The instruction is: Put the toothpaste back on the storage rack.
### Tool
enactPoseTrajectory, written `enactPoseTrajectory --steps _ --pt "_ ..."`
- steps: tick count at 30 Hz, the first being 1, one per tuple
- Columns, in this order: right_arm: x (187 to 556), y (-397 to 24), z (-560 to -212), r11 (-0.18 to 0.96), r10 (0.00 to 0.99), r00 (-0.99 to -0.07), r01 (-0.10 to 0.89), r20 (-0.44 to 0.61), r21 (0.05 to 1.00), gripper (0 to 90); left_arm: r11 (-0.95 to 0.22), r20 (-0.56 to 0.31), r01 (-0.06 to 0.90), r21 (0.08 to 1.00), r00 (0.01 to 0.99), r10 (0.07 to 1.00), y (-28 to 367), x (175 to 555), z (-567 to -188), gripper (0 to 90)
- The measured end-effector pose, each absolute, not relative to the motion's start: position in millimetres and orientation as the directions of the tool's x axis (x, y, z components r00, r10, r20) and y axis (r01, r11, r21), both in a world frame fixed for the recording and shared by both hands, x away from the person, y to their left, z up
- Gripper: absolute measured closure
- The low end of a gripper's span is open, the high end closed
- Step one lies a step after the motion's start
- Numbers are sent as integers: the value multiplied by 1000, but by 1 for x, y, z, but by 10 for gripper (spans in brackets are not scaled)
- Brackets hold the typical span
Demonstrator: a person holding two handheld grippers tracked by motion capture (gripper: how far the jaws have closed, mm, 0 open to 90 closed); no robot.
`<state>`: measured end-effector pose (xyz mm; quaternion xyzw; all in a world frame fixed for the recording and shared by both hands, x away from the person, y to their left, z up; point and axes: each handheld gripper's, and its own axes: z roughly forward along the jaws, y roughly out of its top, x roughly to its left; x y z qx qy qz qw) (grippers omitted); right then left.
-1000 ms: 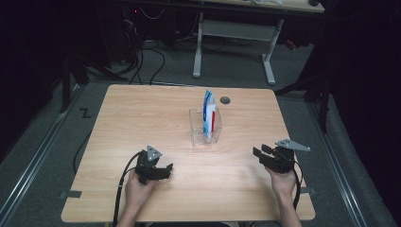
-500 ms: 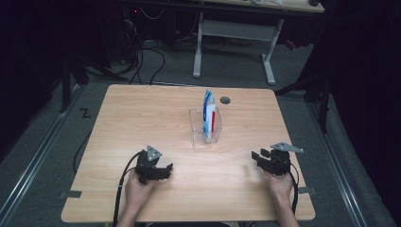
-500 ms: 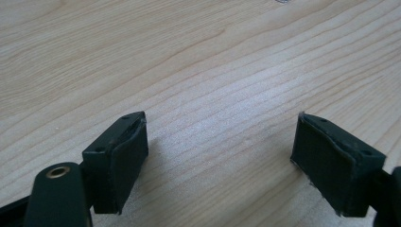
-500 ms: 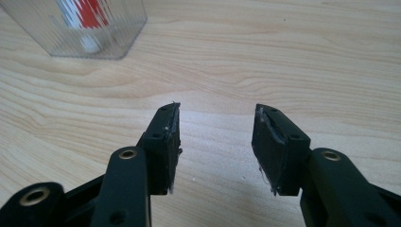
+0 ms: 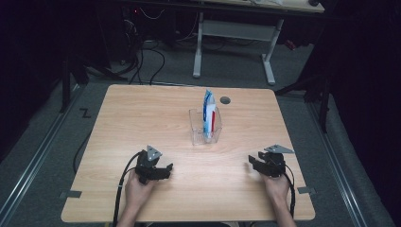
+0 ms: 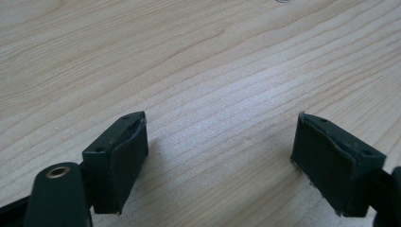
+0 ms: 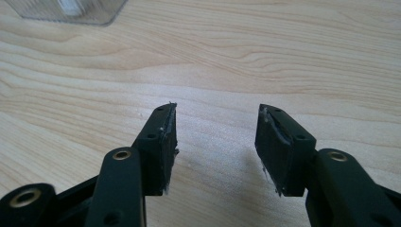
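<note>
Item on my worktop (image 5: 142, 118): blue-white-red pouch (image 5: 208, 113) upright in clear plastic holder (image 5: 204, 130), centre, probably light, soft, crinkly, best taken by its top edge; left gripper (image 5: 163, 171) released, empty; right gripper (image 5: 252, 163) empty, jaws just opening.

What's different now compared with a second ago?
The right gripper has sunk toward the table, nearer the person, its jaws just opening with nothing between them. The left gripper, open and empty, and the clear box holding the pouch stayed put.
</note>
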<state>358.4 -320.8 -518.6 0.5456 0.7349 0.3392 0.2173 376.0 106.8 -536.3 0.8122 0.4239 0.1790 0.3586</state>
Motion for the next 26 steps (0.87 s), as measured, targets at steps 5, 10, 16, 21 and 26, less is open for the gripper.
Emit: enactPoseTrajectory --steps 5,10,16,21,26 --pt "361 -317 -523 191 947 -319 664 43 723 471 -383 -13 560 734 576 817 107 376 -536 193" --pt "362 -313 -526 215 945 -327 668 22 713 460 -383 -13 560 735 576 817 107 376 -536 193" --pt "360 -309 -530 230 943 -332 640 -7 733 436 -383 -13 560 734 576 817 107 376 -536 193" --pt "358 -309 -531 243 940 -340 638 -16 731 408 -383 -13 560 734 577 817 107 376 -536 193" --pt "358 -308 -531 253 936 -352 637 -17 729 386 -382 -14 560 735 576 817 107 376 -536 193"
